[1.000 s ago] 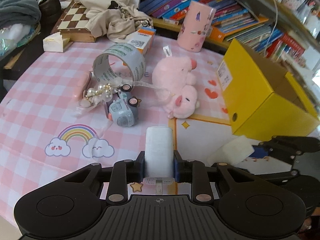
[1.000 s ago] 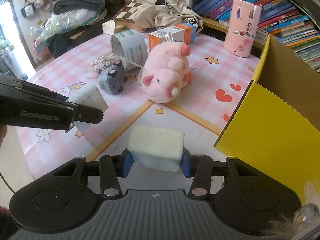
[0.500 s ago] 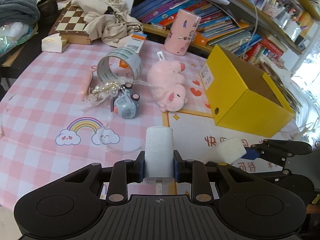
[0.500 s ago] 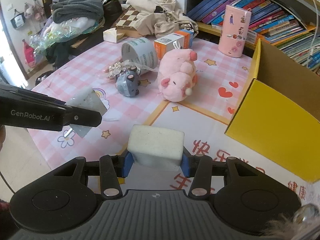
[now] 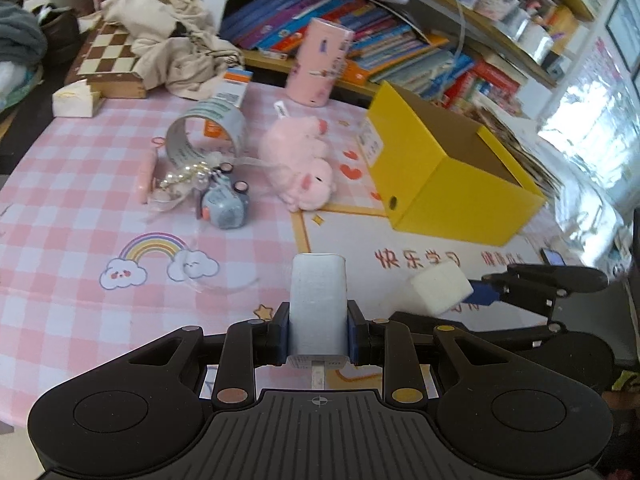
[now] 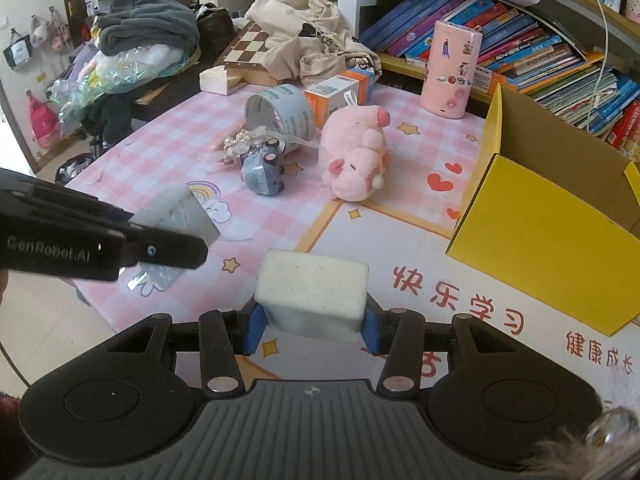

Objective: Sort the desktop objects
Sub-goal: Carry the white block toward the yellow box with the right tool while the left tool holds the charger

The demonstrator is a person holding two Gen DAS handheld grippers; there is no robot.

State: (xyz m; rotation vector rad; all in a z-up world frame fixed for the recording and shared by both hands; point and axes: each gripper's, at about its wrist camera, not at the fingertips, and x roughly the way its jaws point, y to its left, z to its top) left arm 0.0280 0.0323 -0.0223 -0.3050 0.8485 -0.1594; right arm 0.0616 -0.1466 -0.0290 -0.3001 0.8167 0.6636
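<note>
**Desk contents, both tongs loaded**

1. Pink-and-white checked tablecloth [image 5: 60, 200] with rainbow, cloud and star prints, covering the desk and carrying everything below.
2. Open yellow cardboard box [image 5: 444, 184], brown inside, standing on the right part of the cloth, well apart from the toys.
3. Left gripper [image 5: 318, 332], black with blue pads, held above the near edge of the cloth; its jaws stand narrow and clamp a pale grey-white rounded block [image 5: 318, 300] upright between them.
4. Right gripper [image 6: 312, 330], same build, held beside the left one, near the box; its jaws press on the two ends of an off-white rectangular foam block [image 6: 312, 292], which lies crosswise and clear of the cloth.
5. Pink plush pig [image 5: 300, 164], lying on its side mid-cloth.
6. Tall pink cylinder [image 5: 320, 62] with small stickers, upright at the far edge before the books.
7. Wide roll of grey printed tape [image 5: 206, 130], tipped on its side, left of the pig.
8. Orange-and-white carton [image 5: 228, 96], just behind the roll.
9. Small grey-blue toy car [image 5: 224, 204], tipped up, near the roll.
10. Pearl-bead trinket [image 5: 184, 178], touching the car's left side.
</note>
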